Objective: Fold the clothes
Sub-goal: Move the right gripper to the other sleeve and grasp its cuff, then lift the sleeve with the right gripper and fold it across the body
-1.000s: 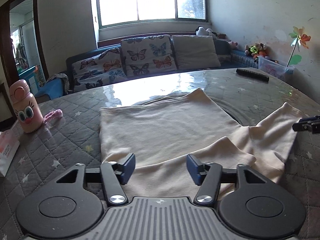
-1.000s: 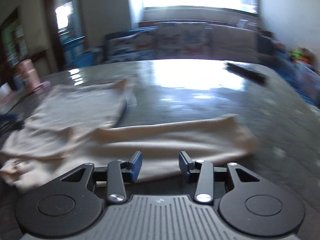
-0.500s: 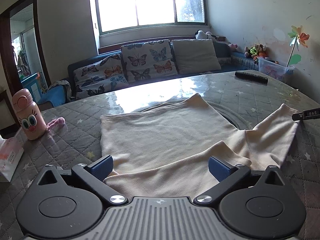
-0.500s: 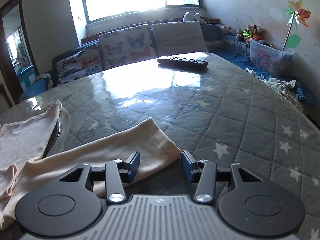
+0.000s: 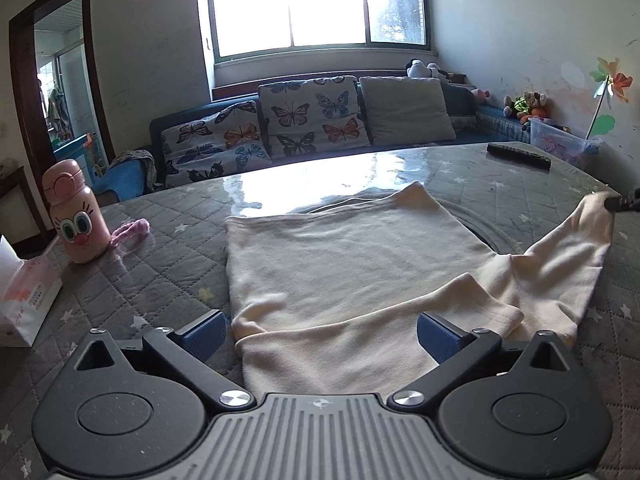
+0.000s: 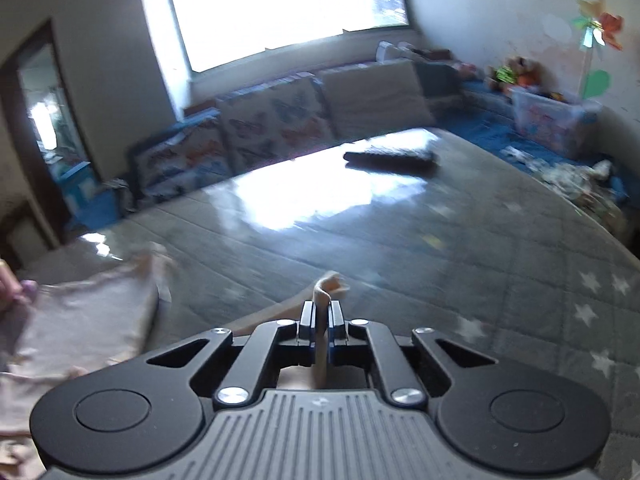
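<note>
From the left wrist, the left tool [image 5: 320, 334] hangs low over the near edge of the cream garment [image 5: 344, 256] with its fingers spread wide, one on each side of the cloth; the garment lies flat on the grey quilted table [image 5: 160, 248], its right sleeve [image 5: 576, 248] stretched out to the right tool [image 5: 624, 202] at the frame's edge. From the right wrist, blurred, the right tool [image 6: 320, 316] is pressed together on the sleeve's end [image 6: 328, 286], which pokes up between the fingers, while the garment's body [image 6: 84, 320] lies to the left on the table [image 6: 440, 248].
</note>
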Action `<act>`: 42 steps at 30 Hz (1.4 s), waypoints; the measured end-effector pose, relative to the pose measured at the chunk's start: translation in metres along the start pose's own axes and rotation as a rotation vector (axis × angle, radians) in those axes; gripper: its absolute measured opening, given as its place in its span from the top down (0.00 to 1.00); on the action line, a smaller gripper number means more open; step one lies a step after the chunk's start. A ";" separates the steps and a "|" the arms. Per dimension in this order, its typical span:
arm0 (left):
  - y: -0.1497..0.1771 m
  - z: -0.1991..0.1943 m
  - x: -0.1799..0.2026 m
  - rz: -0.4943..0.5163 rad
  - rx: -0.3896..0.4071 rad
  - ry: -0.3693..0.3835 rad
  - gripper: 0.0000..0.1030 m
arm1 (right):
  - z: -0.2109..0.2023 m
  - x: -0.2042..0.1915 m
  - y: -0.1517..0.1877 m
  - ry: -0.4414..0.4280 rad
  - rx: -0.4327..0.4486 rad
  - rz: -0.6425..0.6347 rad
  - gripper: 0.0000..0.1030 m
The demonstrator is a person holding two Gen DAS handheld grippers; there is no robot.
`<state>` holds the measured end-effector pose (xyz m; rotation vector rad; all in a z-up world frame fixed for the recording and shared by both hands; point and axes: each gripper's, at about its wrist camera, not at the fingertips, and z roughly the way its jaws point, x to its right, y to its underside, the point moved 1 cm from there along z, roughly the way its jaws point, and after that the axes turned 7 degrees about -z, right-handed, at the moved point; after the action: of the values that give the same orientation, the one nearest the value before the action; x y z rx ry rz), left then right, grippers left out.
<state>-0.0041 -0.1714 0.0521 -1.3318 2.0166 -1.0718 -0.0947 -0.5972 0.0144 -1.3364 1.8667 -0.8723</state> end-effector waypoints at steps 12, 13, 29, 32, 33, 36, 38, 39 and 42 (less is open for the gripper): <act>0.015 -0.018 -0.040 -0.075 0.023 -0.028 0.00 | -0.022 -0.133 -0.041 -0.324 0.074 -0.206 0.96; 0.016 -0.019 -0.044 -0.083 0.025 -0.031 0.00 | -0.020 -0.146 -0.042 -0.351 0.072 -0.228 0.96; 0.027 -0.025 -0.074 -0.149 0.025 -0.073 0.00 | -0.014 -0.279 -0.014 -0.644 -0.033 -0.427 0.88; 0.025 -0.023 -0.071 -0.142 0.027 -0.073 0.00 | -0.021 -0.271 -0.015 -0.657 -0.036 -0.430 0.86; 0.024 -0.023 -0.069 -0.138 0.027 -0.071 0.00 | -0.024 -0.265 -0.015 -0.646 -0.034 -0.435 0.84; 0.020 -0.020 -0.060 -0.121 0.028 -0.059 0.00 | -0.027 -0.247 -0.012 -0.596 -0.049 -0.462 0.79; 0.018 -0.016 -0.052 -0.105 0.027 -0.055 0.00 | -0.023 -0.231 -0.007 -0.550 -0.082 -0.474 0.78; 0.016 -0.013 -0.048 -0.099 0.025 -0.052 0.00 | -0.020 -0.222 -0.003 -0.526 -0.105 -0.477 0.78; 0.013 -0.005 -0.037 -0.076 0.014 -0.046 0.00 | -0.011 -0.201 0.011 -0.470 -0.170 -0.479 0.78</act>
<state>0.0003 -0.1332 0.0432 -1.4236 1.9354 -1.0765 -0.0593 -0.4004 0.0388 -1.9469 1.2984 -0.5572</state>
